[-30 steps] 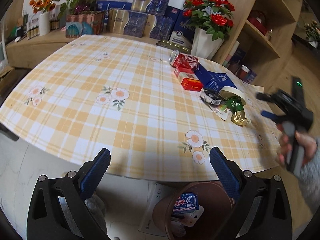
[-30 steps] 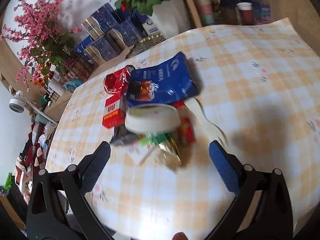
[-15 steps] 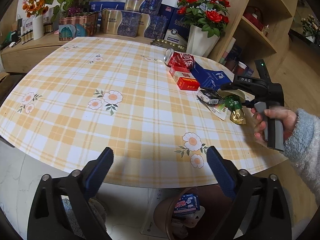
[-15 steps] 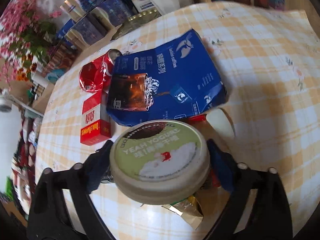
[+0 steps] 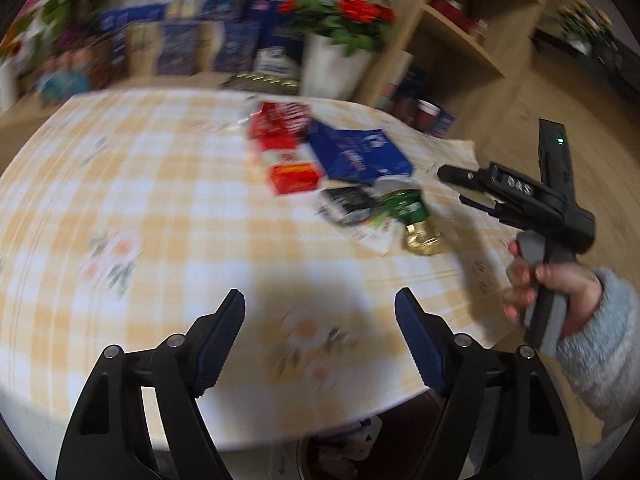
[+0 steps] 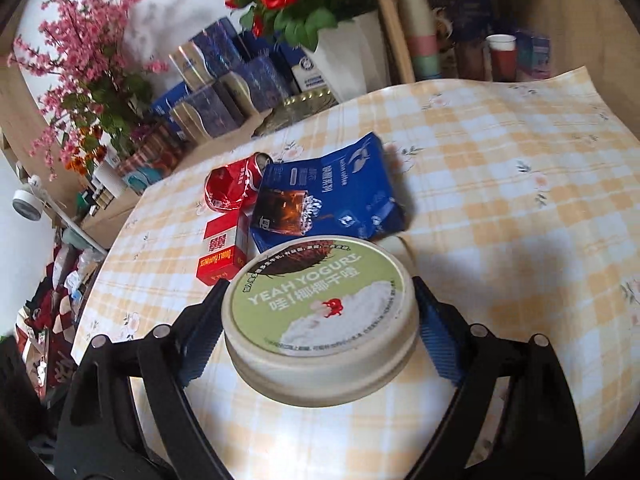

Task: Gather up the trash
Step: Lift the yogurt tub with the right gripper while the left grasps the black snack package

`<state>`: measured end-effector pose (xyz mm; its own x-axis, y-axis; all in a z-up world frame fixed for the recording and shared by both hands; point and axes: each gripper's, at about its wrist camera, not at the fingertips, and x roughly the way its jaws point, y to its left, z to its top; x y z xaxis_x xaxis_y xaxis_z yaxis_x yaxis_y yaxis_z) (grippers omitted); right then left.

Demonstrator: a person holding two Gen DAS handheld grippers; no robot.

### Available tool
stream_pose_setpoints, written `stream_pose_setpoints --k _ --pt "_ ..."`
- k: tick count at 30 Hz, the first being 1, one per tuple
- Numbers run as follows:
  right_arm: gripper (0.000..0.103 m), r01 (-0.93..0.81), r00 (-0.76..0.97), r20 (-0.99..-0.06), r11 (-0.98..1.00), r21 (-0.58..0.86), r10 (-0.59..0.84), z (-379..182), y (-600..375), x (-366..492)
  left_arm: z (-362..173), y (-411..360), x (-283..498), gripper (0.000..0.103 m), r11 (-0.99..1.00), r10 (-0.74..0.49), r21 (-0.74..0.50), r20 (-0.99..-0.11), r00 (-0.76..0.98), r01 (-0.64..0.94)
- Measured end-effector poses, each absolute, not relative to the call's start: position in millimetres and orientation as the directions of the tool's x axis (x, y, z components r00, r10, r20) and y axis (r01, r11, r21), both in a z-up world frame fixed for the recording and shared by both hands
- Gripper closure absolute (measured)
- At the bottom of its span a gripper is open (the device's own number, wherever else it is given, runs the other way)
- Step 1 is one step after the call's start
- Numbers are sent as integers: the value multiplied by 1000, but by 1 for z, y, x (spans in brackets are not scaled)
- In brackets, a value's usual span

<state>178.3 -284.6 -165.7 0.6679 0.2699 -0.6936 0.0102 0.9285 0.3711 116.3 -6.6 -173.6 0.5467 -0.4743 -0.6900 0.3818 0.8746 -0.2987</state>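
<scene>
- Yogurt tub (image 6: pixel 320 316) sits lower centre of the right wrist view, clamped between the right gripper (image 6: pixel 318 316) pads at its rim, lid facing the camera; looks lifted clear of the table (image 6: pixel 520 208), though contact underneath is hidden.
- Side grip on the lid rim probably because the tub is wide and round, nothing else to pinch.
- Remaining trash mid-frame behind it: crushed can (image 6: pixel 234 184), red box (image 6: pixel 222 252), blue pouch (image 6: pixel 332 196), bunched together and touching.
- Left gripper (image 5: pixel 320 336) spread wide, empty, hovering over the near table edge; view is motion-blurred.
- Bin (image 5: pixel 340 452) partly visible under the table edge, bottom centre of the left view; likely drop target.
</scene>
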Motion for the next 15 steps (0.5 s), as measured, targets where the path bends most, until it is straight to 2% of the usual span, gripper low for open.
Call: stream_pose_setpoints --k 6,10,12,15 --pt "17 47 695 -676 922 384 246 -164 -307 142 -183 -58 169 28 847 -502 -297 -721 478 441" --pt "17 74 692 -680 913 401 242 -169 -322 126 -189 -87 195 28 831 -475 -204 -745 469 518" --pt "17 85 688 -685 910 406 241 -172 -330 120 -193 -96 206 34 808 -462 -157 -767 446 568" --pt "17 89 688 -686 912 400 234 -175 -337 113 -197 -109 217 35 776 -427 -64 -785 448 627"
